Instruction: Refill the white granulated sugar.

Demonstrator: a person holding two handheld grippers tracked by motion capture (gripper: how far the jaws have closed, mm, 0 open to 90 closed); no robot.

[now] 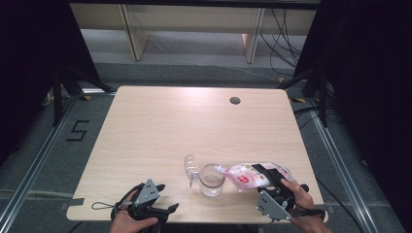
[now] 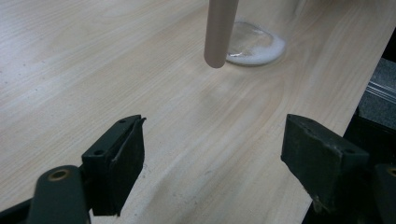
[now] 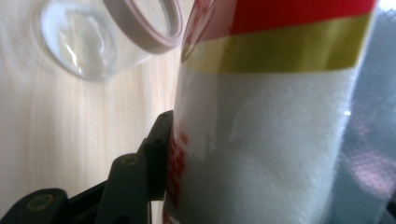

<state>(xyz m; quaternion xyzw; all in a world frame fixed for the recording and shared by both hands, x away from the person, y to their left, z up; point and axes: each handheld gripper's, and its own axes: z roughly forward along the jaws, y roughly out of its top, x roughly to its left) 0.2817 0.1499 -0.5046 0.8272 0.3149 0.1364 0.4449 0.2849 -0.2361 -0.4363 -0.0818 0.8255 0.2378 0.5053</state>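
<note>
The right gripper (image 1: 272,180) has its fingers (image 3: 156,154) about half spread and pressed on a soft plastic bag (image 1: 255,175) of white granules, tipped toward a clear glass jar (image 1: 212,179) near the table's (image 1: 170,126) front edge. The bag likely sags and shifts (grip it mid-body, firmly); the jar looks rigid, smooth and breakable, with a little white powder inside. At near left, the left gripper (image 1: 158,201) rests with fingers (image 2: 119,163) wide apart and empty. A hinged lid (image 1: 191,166) hangs on the jar's left side.
</note>
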